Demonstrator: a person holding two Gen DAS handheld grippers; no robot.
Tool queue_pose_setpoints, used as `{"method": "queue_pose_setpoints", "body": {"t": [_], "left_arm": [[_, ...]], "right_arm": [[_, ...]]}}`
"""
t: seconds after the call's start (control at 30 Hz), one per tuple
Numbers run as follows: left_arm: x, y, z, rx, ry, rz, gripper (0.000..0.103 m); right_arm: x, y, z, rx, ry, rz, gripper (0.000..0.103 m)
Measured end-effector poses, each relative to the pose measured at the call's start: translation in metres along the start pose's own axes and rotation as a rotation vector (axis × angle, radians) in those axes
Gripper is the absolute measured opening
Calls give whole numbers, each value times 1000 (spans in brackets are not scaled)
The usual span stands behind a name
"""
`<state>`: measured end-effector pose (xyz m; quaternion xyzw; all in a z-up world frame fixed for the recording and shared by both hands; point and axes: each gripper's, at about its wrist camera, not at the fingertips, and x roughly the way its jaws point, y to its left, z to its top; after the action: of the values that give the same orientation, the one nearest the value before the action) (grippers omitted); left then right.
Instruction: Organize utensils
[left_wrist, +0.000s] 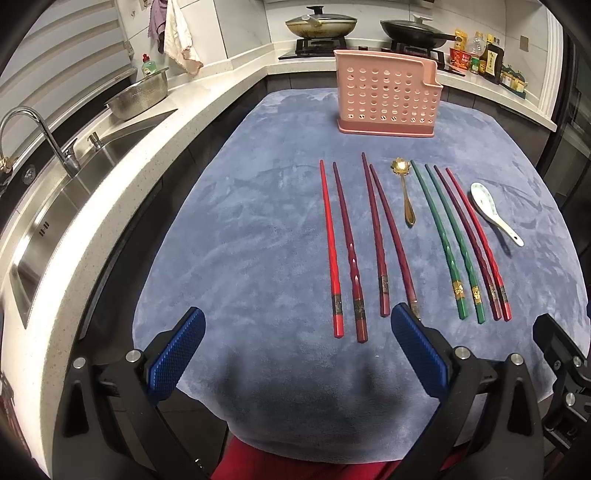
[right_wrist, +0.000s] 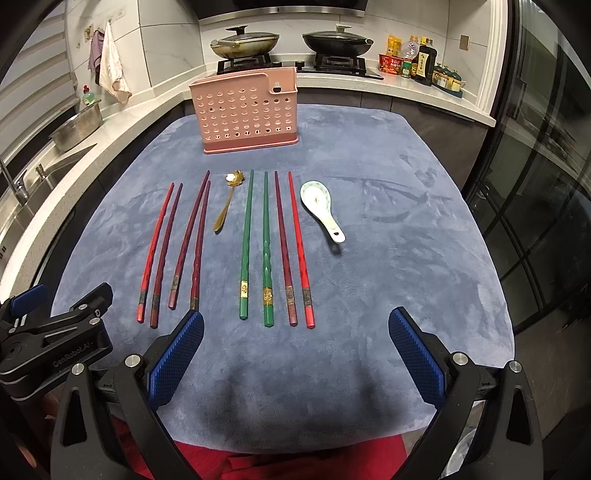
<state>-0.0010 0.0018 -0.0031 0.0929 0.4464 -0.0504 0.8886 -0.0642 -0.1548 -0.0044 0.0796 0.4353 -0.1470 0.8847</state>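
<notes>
Several chopsticks lie side by side on a blue cloth (left_wrist: 258, 229) (right_wrist: 388, 277): red and maroon ones (left_wrist: 330, 251) (right_wrist: 155, 251) at the left, two green ones (left_wrist: 443, 240) (right_wrist: 245, 243) and a maroon-red pair at the right. Among them lies a gold spoon (left_wrist: 404, 194) (right_wrist: 226, 203). A white ceramic spoon (left_wrist: 493, 212) (right_wrist: 321, 206) rests at the far right. Behind stands a pink perforated utensil holder (left_wrist: 388, 99) (right_wrist: 247, 110). My left gripper (left_wrist: 297, 325) is open near the chopstick ends. My right gripper (right_wrist: 295, 328) is open, nothing between its fingers.
A steel sink (left_wrist: 55, 206) with a tap (left_wrist: 33, 129) and a colander (left_wrist: 140, 96) runs along the left counter. Behind the holder are a stove with two lidded pans (right_wrist: 291, 40) and sauce bottles (right_wrist: 413, 59). A glass door (right_wrist: 535, 184) is at the right.
</notes>
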Motion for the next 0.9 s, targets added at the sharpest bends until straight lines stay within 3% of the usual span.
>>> {"method": "queue_pose_setpoints", "body": {"t": [0.9], "left_arm": [[-14,2,-1,4,-23,-14,96]], "right_arm": [[-14,2,-1,1,-24,-6,97]]}}
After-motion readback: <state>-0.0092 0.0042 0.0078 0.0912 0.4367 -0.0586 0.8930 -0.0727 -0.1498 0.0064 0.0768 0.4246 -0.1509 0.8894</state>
